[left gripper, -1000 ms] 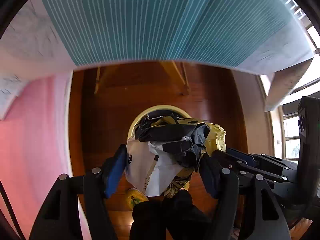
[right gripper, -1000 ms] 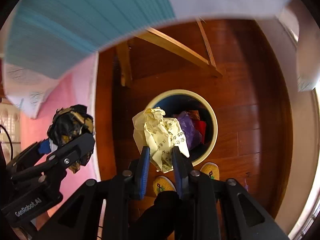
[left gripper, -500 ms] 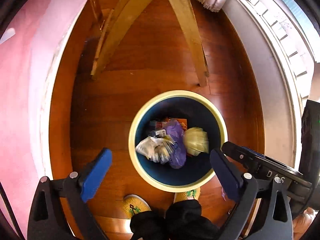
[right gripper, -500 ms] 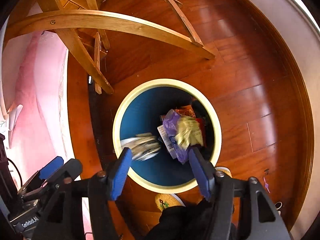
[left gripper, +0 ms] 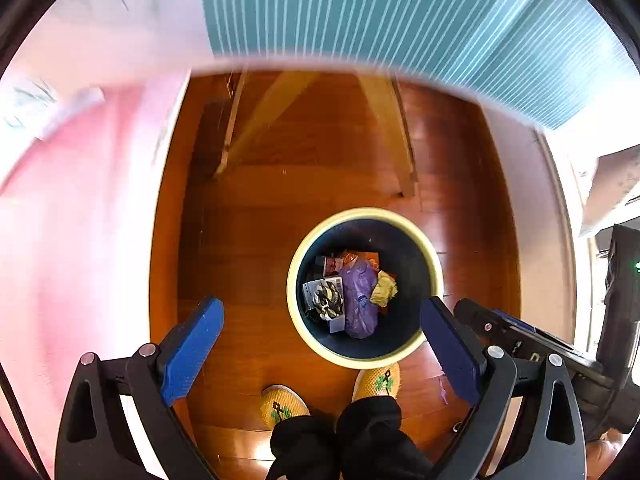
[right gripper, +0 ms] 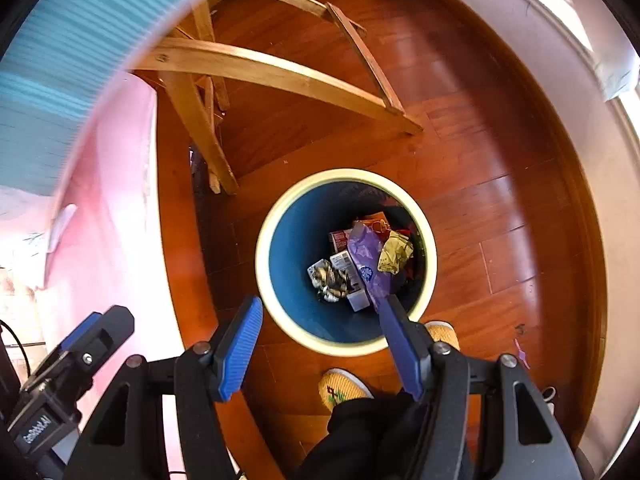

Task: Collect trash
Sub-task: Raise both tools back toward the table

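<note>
Left gripper (left gripper: 320, 344) jaws wide apart, empty. Right gripper (right gripper: 320, 344) jaws apart, empty. Both point steeply down over bin (right gripper: 276, 216) on floor (right gripper: 480, 208). Crumpled wrappers (right gripper: 332, 278) lie inside bin, directly below; right gripper sits nearer.

Crumpled trash (left gripper: 352, 300) inside cream-rimmed blue bin (left gripper: 294, 268)

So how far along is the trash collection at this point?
Done: a yellow paper wad and a dark crumpled wrapper lie inside the bin, beside a purple bag. In hand: nothing; the left gripper and right gripper are open and empty above it. Left: no loose trash visible here.
</note>
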Motion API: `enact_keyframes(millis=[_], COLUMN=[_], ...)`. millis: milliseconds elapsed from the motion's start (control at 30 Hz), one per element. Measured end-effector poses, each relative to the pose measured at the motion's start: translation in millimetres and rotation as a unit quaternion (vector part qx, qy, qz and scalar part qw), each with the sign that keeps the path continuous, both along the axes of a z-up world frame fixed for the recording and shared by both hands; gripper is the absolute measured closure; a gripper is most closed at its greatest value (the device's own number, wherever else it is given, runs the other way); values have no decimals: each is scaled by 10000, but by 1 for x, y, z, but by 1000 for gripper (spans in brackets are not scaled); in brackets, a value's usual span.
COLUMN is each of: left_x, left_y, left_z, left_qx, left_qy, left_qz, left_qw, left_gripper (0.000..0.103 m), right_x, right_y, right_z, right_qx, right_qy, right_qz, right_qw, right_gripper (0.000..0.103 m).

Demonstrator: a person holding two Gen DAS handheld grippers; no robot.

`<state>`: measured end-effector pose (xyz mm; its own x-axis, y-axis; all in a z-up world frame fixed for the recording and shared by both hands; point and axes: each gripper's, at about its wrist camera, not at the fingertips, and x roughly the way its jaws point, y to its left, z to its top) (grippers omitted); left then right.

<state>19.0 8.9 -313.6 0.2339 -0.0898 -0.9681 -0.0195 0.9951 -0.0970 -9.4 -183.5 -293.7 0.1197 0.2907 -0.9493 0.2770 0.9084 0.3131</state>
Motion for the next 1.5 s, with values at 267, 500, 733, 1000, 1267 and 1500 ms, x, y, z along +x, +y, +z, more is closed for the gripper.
enact_keyframes(millis=[267,500,733,1000,1267,1500], left_x=[-17,-37,-55,-50,-36,-25], left_y=[-1,12,30,59,78,86], left_z=[123,228,310,397,459,480], left_qx=[-46,-40,186,338,402,508], left_qy=[-549,-1055,-1632,-2334,-2839,-3100], left_qz=[-189,-344,-379,-372,-337,-399], left_qw=[9983,9938,9857,9711,9574,9485], left_gripper=[5,5,5,5,5,5], right_x=[-8,-20,-28,-25,-1,15], right_y=[18,45,65,71,88,101], right_z=[110,210,289,381,456,486], right_qx=[-289,-567,-692,-932,-966,-970], right_qy=[-305,-685,-1153,-2127,-2931,-3366], right_qz=[300,821,1156,1093,1155,1218], right_qw=[9987,9926,9841,9665,9441,9287], right_gripper=[41,41,41,41,41,41])
